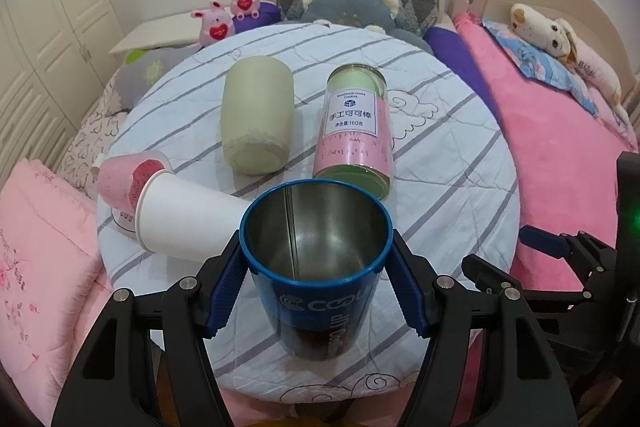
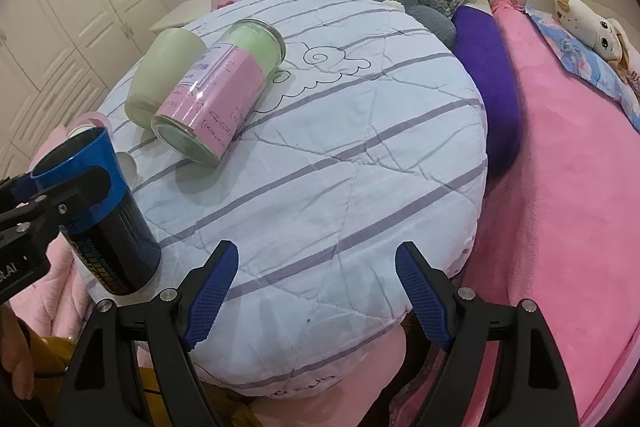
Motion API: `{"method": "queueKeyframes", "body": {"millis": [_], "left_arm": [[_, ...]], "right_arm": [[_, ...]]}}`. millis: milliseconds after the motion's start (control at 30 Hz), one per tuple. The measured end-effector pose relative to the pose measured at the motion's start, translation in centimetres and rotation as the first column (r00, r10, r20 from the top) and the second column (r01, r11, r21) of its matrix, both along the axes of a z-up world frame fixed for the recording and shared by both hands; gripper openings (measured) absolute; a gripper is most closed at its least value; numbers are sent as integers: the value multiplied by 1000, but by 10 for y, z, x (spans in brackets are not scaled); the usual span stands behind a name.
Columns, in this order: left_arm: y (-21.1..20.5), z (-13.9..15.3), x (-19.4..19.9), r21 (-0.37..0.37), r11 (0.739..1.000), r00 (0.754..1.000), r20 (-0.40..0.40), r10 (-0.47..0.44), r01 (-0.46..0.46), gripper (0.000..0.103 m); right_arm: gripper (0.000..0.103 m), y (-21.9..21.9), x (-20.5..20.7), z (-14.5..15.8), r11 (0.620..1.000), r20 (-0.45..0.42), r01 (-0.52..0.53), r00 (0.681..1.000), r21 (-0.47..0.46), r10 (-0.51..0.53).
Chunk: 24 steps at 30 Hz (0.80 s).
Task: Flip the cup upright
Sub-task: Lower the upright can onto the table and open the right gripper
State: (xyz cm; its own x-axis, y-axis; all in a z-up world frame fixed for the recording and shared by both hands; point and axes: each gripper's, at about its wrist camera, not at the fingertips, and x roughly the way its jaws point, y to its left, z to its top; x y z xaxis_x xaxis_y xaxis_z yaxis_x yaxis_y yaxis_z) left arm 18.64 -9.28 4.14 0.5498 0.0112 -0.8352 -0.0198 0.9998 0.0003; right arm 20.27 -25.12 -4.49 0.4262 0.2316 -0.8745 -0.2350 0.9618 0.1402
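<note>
four cups (image 1: 316,267), one jar (image 1: 354,131), five plush toys (image 1: 348,7).

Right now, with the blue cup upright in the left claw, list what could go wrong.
1. The quilted cushion is soft and domed; once released, the tall blue cup may tip.
2. The white paper cup lies right beside the left claw; opening or pulling back could knock it.

The blue cup (image 1: 316,275) is shiny metal inside and glossy outside. The white cup (image 1: 188,223) looks like smooth paper. The striped cover (image 2: 340,167) is soft cloth.
</note>
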Motion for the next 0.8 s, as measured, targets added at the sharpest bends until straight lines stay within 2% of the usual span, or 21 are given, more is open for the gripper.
{"method": "queueKeyframes", "body": {"millis": [200, 233, 267, 300, 333, 800], "left_arm": [[3, 2, -4, 1, 1000, 1000, 14, 7, -7, 68], [2, 1, -3, 6, 1000, 1000, 7, 5, -5, 71], [2, 0, -3, 22, 1000, 1000, -2, 6, -6, 77], [1, -3, -3, 46, 999, 1000, -22, 13, -12, 93], [1, -3, -2, 48, 999, 1000, -22, 12, -11, 98], [5, -3, -7, 25, 1000, 1000, -14, 15, -15, 98]], "right_arm": [[82, 2, -6, 6, 1000, 20, 1, 1000, -8, -1], [82, 3, -7, 7, 1000, 22, 2, 1000, -12, -1], [82, 3, -7, 7, 1000, 21, 1, 1000, -15, -1], [82, 4, -7, 6, 1000, 19, 1, 1000, -17, 0], [82, 4, -8, 5, 1000, 14, 1, 1000, -19, -1], [82, 5, -15, 6, 1000, 12, 8, 1000, -29, -7]]}}
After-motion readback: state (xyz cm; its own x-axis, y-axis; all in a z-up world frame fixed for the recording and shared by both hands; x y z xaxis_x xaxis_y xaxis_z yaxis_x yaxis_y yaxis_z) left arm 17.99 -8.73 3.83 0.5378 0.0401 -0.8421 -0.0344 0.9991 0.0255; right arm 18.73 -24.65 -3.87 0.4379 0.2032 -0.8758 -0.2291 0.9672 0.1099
